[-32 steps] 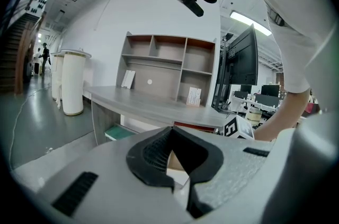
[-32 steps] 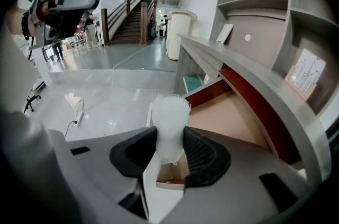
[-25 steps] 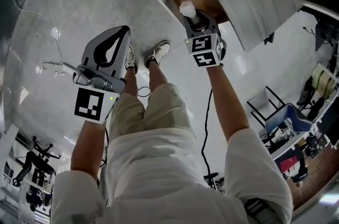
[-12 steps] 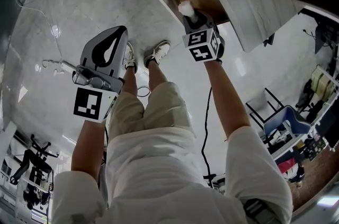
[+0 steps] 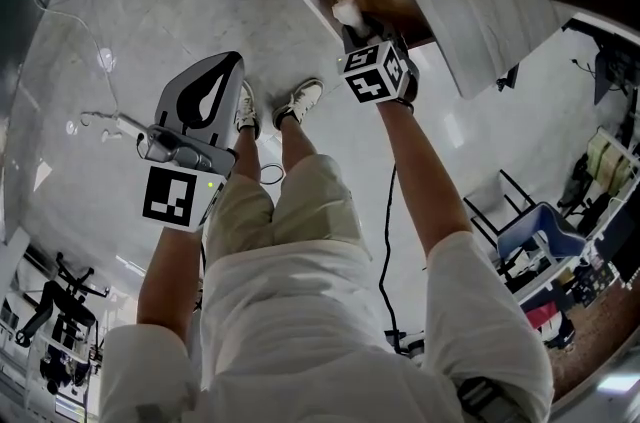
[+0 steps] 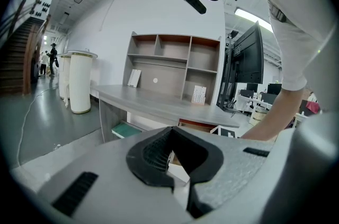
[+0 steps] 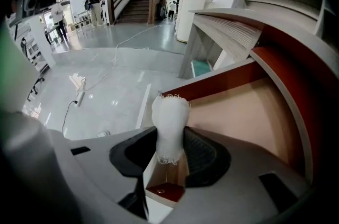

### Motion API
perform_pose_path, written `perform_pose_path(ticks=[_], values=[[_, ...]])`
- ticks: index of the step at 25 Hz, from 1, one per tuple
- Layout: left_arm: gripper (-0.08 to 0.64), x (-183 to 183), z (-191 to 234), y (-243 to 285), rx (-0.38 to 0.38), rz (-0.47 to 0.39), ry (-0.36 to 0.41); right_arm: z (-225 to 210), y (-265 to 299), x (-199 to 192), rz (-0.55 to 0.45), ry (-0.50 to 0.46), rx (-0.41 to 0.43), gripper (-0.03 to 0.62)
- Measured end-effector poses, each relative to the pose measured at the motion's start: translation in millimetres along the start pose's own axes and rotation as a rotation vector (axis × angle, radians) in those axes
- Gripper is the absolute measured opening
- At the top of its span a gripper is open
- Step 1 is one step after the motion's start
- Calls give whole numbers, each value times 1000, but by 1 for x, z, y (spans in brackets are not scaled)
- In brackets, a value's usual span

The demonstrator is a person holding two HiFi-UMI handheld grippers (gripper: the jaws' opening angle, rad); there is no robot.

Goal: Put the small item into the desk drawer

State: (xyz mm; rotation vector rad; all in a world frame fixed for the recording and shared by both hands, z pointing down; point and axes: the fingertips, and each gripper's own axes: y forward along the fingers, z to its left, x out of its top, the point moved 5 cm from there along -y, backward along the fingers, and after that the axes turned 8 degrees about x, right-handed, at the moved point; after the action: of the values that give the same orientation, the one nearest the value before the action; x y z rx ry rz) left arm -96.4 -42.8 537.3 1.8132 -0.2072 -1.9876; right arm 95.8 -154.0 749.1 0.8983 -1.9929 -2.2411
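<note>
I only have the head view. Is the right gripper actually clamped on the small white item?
Observer: Yes. In the right gripper view, the right gripper has both pads pressed on the small white item, and its fuzzy top sticks out past the jaws.
Operator: What shows inside the drawer?
Observer: The open drawer lies just beyond the item. Only its pale floor and red-brown walls show.
Operator: And the left gripper?
Observer: In the left gripper view, the left gripper has its jaw tips together with nothing between them, facing the desk.
</note>
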Motion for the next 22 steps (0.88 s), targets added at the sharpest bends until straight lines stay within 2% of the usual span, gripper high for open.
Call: perform_pose_path(ticks=[22], values=[[8, -1, 9, -16, 48, -12, -18, -7, 28, -2, 146, -22, 11, 156]])
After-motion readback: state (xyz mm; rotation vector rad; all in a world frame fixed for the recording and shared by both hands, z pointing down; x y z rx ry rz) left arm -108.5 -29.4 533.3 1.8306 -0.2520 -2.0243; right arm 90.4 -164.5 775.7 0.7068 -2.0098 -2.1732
